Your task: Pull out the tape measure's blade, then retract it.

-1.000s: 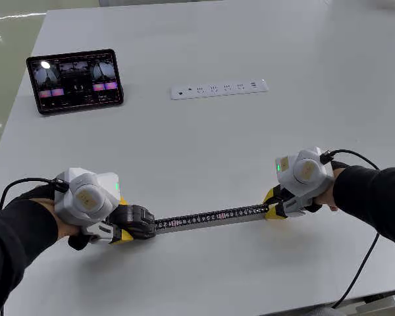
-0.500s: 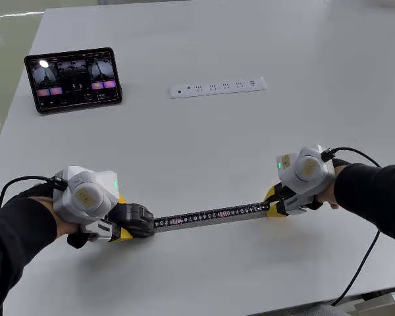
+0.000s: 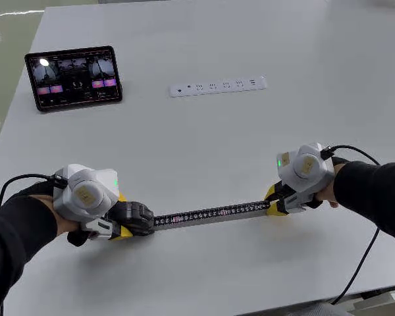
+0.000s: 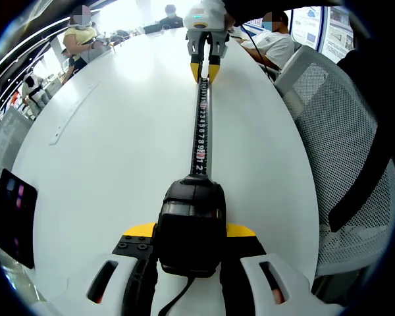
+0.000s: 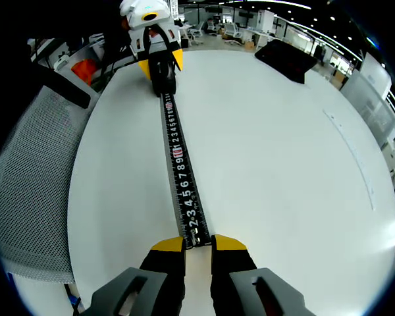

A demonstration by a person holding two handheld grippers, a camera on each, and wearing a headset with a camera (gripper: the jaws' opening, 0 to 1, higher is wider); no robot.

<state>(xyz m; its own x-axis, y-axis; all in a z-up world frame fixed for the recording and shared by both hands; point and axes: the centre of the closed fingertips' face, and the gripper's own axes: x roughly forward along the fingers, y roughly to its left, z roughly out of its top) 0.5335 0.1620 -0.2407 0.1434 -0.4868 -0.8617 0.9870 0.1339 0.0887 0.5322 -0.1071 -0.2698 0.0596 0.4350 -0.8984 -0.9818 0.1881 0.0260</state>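
Left gripper (image 4: pixel 191 232): my jaws are clamped around the black tape measure case (image 3: pixel 135 218), pinning it low on the white table (image 3: pixel 204 145) so it cannot slide toward the pull.
Right gripper (image 5: pixel 197 245): my yellow tips pinch the end of the blade (image 3: pixel 210 214), well apart from the case, so the blade lies taut.
Blade: drawn out flat near the table's front edge, numbers up, spanning between both grippers.
Step, as I judge it: the pull-out looks about done. Retracting comes next, and I should feed the end back slowly so it doesn't whip.
Far side: tablet (image 3: pixel 73 78) and power strip (image 3: pixel 218 86), well apart from the work.
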